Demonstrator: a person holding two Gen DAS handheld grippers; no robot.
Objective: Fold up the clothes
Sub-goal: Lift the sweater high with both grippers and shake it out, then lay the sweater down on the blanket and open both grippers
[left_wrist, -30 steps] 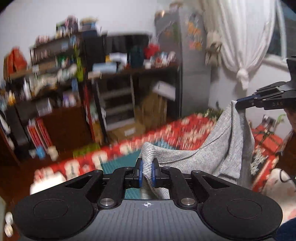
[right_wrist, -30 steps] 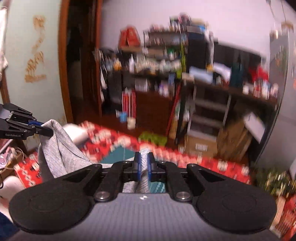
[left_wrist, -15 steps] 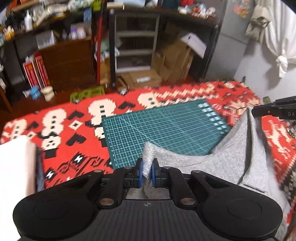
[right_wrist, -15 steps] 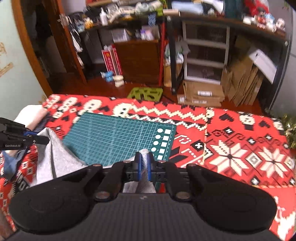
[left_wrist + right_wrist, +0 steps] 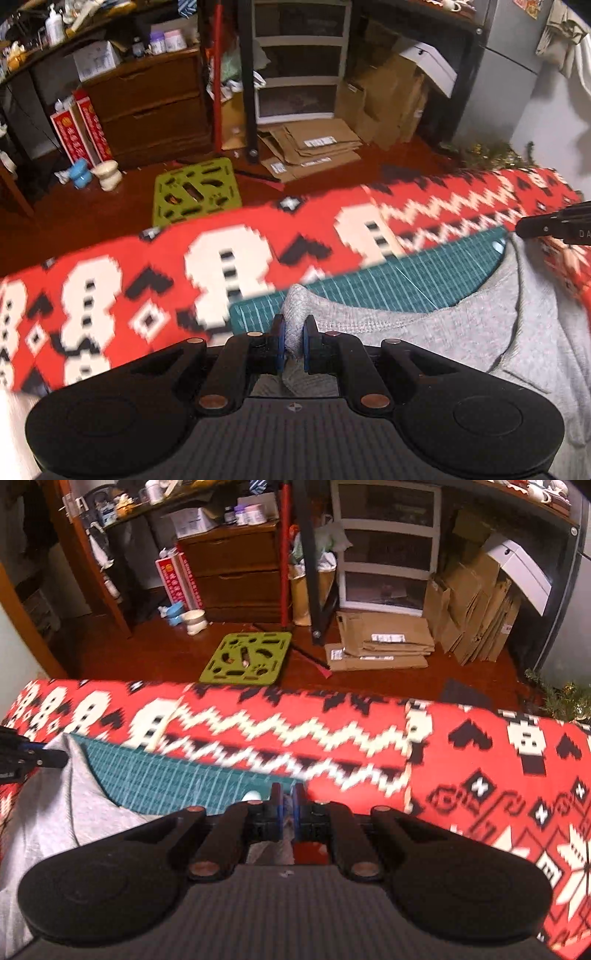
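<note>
One grey knit garment (image 5: 461, 332), lying spread low over the near part of the green cutting mat (image 5: 388, 284), sagging between two pinch points. Bunching up in a small peak at its left corner, clamped there between the blue pads of the left gripper (image 5: 293, 345). Stretching rightward and farther away to a second corner, pinched by the tip of the right gripper (image 5: 524, 229), seen at the right edge of the left wrist view. Showing in the right wrist view as a pale sheet (image 5: 55, 812) at the near left, with a sliver of cloth squeezed between the narrowed fingers of the right gripper (image 5: 288, 808) and the left gripper (image 5: 55, 758) biting the far corner.

One mat only, lying on one red patterned blanket (image 5: 369, 746), its far edge uncovered beyond the garment's sagging hem. Leaving a wide band of bare blanket to the right of the mat and a narrower one to the left.

Beyond the blanket's far edge, dropping to a dark red floor carrying one green perforated board (image 5: 245, 659), flattened cardboard boxes (image 5: 380, 646) lying stacked and two small bowls (image 5: 184, 618), one blue and one white. Closing off the far side, one wooden drawer cabinet (image 5: 236, 572) and one white three-drawer unit (image 5: 384, 550).
</note>
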